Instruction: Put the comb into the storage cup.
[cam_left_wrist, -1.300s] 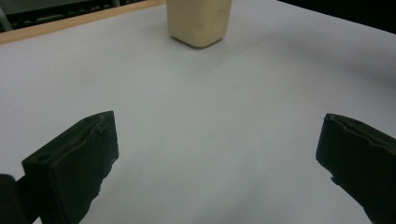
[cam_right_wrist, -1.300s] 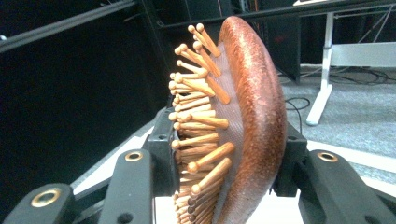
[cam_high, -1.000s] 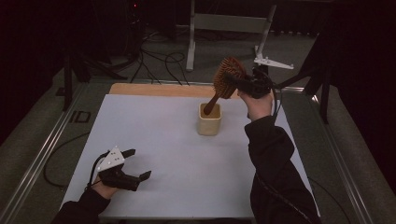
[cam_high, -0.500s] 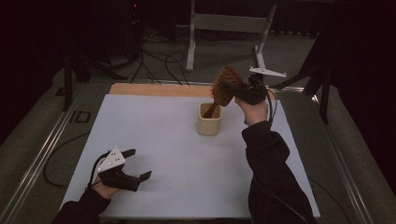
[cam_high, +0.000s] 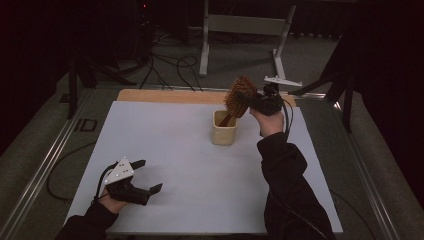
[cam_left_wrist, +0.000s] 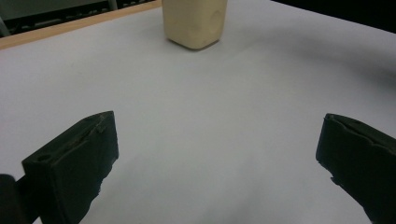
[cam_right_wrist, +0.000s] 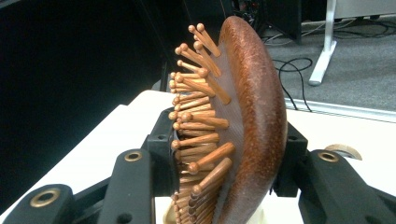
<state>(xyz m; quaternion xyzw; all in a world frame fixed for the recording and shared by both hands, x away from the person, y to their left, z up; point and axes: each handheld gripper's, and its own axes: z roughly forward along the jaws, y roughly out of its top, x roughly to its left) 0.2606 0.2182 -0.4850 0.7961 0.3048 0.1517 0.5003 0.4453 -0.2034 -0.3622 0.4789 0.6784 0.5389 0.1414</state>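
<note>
the white tabletop (cam_high: 165, 145) carries a cream cup (cam_high: 224, 127) near its far edge. the wooden hairbrush (cam_high: 239, 96) is tilted over it, handle tip already inside the cup. the right claw (cam_high: 256, 100) is clamped on the brush head; the left claw (cam_high: 147, 175), jaws apart, rests idle near the front edge. best to lower straight down, keep the handle centred, and let go only once it bottoms out, lest the cup tip.

overhead camera faces forward; left claw camera, low, shares its cup (cam_left_wrist: 194, 22), probably.
</note>
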